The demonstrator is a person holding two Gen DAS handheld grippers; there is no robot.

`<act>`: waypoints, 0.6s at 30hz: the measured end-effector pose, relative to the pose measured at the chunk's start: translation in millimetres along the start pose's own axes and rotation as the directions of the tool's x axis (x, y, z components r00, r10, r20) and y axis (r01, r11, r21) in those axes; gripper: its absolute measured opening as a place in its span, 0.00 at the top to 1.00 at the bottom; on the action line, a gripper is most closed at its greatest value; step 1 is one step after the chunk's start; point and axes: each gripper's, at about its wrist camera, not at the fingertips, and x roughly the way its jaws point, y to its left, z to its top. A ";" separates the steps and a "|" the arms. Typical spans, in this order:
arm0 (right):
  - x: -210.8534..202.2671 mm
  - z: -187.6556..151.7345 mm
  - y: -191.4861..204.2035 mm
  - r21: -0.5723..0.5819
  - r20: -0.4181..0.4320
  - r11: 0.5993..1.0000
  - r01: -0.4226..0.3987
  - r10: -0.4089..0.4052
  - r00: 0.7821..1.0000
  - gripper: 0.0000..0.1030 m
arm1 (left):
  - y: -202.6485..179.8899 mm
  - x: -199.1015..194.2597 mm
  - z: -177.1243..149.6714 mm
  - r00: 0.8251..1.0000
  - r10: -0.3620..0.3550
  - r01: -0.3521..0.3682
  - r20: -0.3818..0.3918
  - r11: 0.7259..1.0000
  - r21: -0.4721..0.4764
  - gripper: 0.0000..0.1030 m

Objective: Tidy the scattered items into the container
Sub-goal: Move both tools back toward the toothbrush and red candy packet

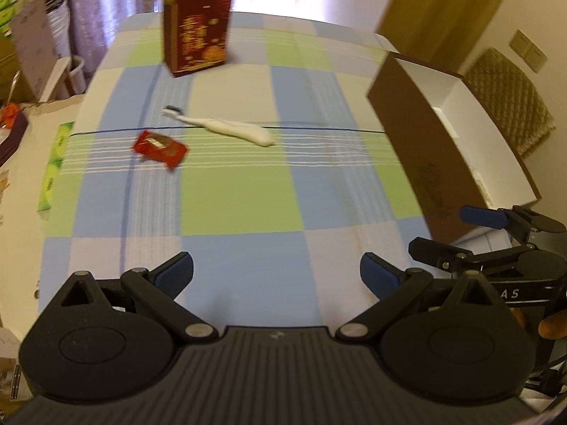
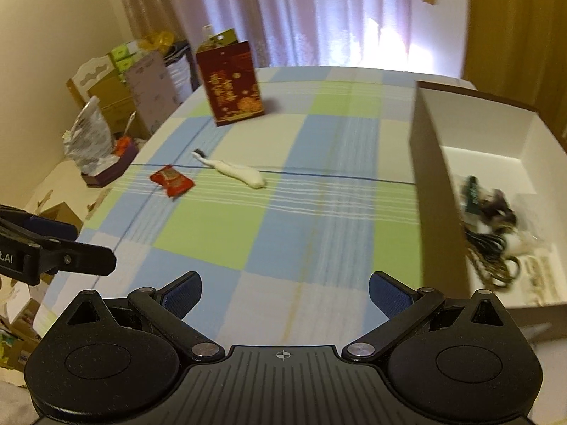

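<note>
A red snack packet (image 1: 160,148) (image 2: 172,180) lies on the checked tablecloth, left of centre. Just beyond it lies a white toothbrush-like item with a dark head (image 1: 226,128) (image 2: 234,173). A brown cardboard box with a white inside (image 1: 418,148) (image 2: 436,191) stands open at the right; several small items and cables (image 2: 492,233) lie in it. My left gripper (image 1: 276,276) is open and empty over the near cloth. My right gripper (image 2: 285,297) is also open and empty, close beside the box; the left wrist view shows it at the right edge (image 1: 457,230).
A dark red gift bag with gold print (image 1: 196,30) (image 2: 232,83) stands upright at the far side of the table. A green packet (image 1: 53,166) lies off the cloth's left edge. Boxes, a chair and bags (image 2: 106,106) crowd the left of the room.
</note>
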 end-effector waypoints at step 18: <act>89.2 33.9 29.4 -0.080 -0.054 0.995 -0.066 0.062 0.997 0.00 | 75.7 29.4 8.1 0.993 0.116 -0.118 -0.024 0.984 -0.132 0.05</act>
